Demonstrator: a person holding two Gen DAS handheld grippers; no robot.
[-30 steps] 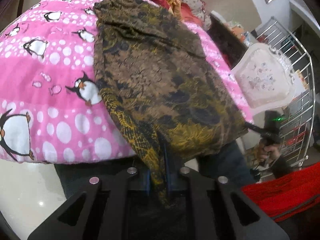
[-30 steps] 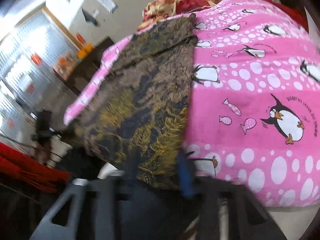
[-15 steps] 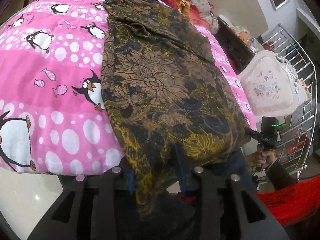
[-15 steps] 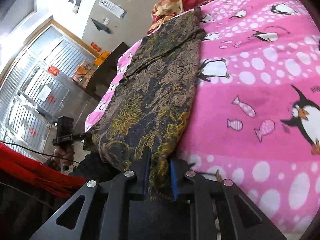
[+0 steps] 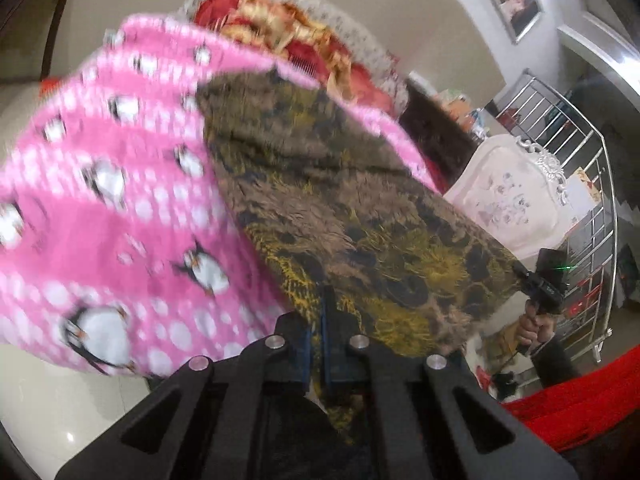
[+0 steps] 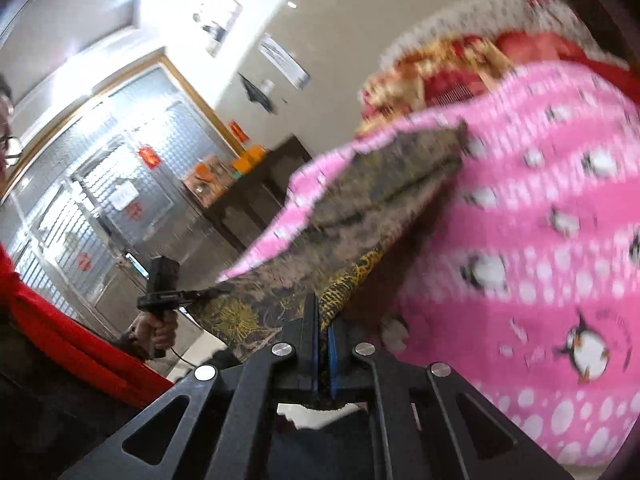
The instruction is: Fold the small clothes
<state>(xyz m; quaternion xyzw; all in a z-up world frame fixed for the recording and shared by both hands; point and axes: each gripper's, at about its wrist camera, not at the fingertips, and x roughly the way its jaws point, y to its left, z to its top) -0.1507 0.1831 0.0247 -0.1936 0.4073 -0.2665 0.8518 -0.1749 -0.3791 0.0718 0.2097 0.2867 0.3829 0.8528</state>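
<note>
The left tongs [image 5: 318, 320] are clamped tight on the near left corner of the brown and yellow patterned garment [image 5: 352, 216], a fold of the cloth pinched between the blue pads and a tail of it hanging down behind them. The right tongs [image 6: 323, 322] are likewise closed on the garment's other near corner, with the yellow-printed hem running up out of the pads (the cloth fills the whole gap between them).

The garment lies lengthwise on the pink penguin blanket [image 5: 120, 208] that covers the bed, close to the bed's right-hand edge as the left wrist view has it. Its far end rests on the blanket near the red and gold bedding [image 5: 288, 36] heaped at the head of the bed, while its near end is lifted off the foot edge and stretched between the two tongs. Both views are blurred.

In the right wrist view the person's left hand [image 6: 158, 328] grips the handle of the left tongs, with a red sleeve [image 6: 60, 332] just beside it. A white cushioned chair [image 5: 508, 200] stands past the bed's right edge, in front of a metal railing [image 5: 592, 208].
</note>
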